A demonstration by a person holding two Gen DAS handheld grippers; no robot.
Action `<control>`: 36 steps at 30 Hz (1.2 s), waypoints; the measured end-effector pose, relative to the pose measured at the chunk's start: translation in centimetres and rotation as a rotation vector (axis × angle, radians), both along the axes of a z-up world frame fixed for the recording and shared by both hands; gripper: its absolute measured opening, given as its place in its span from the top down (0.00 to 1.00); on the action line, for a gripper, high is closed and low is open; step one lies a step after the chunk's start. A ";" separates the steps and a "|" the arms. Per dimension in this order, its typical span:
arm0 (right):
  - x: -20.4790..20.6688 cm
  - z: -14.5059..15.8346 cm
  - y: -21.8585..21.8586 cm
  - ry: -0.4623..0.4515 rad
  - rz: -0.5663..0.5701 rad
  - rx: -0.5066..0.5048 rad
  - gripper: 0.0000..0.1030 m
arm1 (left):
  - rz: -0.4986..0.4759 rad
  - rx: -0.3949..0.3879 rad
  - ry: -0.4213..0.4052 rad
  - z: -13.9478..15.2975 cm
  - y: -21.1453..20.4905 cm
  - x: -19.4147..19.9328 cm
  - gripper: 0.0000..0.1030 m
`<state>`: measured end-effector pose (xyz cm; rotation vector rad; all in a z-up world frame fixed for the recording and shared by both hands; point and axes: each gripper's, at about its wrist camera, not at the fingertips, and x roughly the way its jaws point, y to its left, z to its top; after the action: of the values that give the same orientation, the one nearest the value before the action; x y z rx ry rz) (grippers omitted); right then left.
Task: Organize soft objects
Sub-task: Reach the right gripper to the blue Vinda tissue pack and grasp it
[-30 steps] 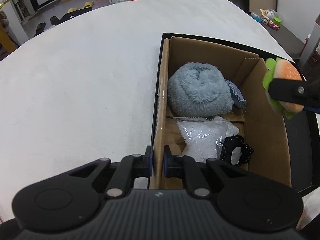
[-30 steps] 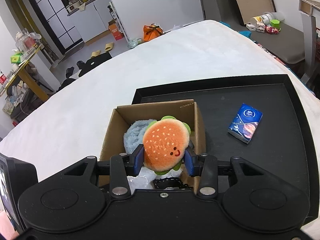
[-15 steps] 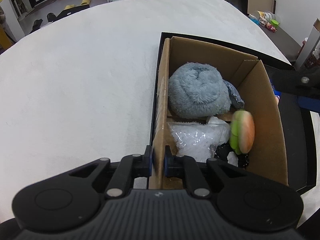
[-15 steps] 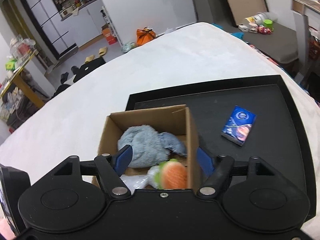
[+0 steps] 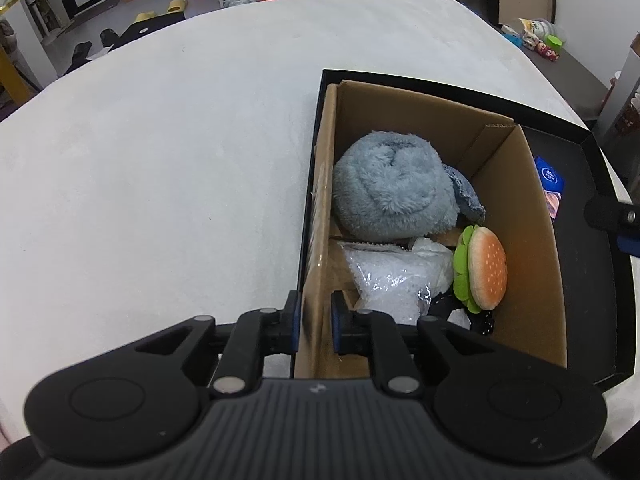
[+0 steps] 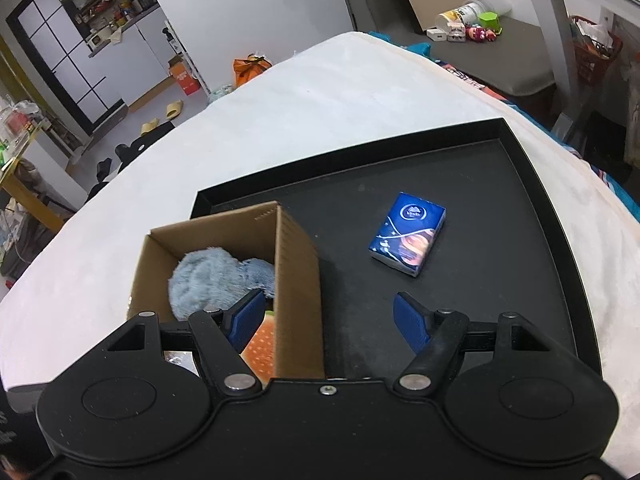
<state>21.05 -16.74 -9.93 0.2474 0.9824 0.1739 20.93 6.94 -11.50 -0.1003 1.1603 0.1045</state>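
- The left gripper (image 5: 315, 322) is pinching the near left wall of the cardboard box (image 5: 516, 216), one finger outside the wall and one inside it.
- The right gripper (image 6: 329, 322) is hanging with its blue pads (image 6: 410, 322) spread wide and nothing between them; it is straddling the right wall of the box, one pad over the box interior and the other over the black tray (image 6: 520, 264).
- The box is sitting at the left end of the tray, and the tray is lying on a white cloth-covered surface (image 5: 160, 152).
- Inside the box, a fluffy blue-grey plush (image 5: 390, 190) is filling the far end, toward 12 o'clock in the left wrist view.
- The hamburger plush (image 5: 482, 269) is resting on its edge at about 3 o'clock of the box interior, close by the right wall.
- It is leaning on a clear plastic bag (image 5: 390, 276) and a black item (image 5: 466, 314) at the near end.
- A blue tissue pack (image 6: 408, 239) is lying flat on the tray at about 1 o'clock from the right gripper, well apart from the box.
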 end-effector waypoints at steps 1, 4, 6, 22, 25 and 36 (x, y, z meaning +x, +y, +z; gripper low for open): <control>0.0 -0.1 -0.2 0.002 0.001 0.003 0.31 | 0.003 0.000 -0.001 0.1 0.0 0.1 0.87; 0.1 -0.4 -0.5 0.005 0.005 0.010 0.31 | 0.012 0.007 -0.002 0.5 -0.1 0.4 0.83; 0.2 -0.6 -0.8 0.007 0.004 0.017 0.31 | 0.014 0.013 -0.006 0.7 -0.1 0.6 0.76; 2.8 -2.6 -3.1 0.038 -0.024 0.065 0.31 | 0.047 0.081 -0.004 1.0 -0.6 3.3 0.50; 3.4 -3.2 -3.3 0.046 -0.027 0.072 0.30 | 0.050 0.092 0.003 0.9 -0.7 3.8 0.48; 6.0 -6.8 -4.2 0.037 -0.019 0.107 0.27 | 0.044 0.161 0.024 0.3 -1.6 5.3 0.46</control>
<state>27.07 -20.98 -16.74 0.3587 1.0086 0.2053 26.20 5.38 -11.15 0.0178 1.1699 0.2384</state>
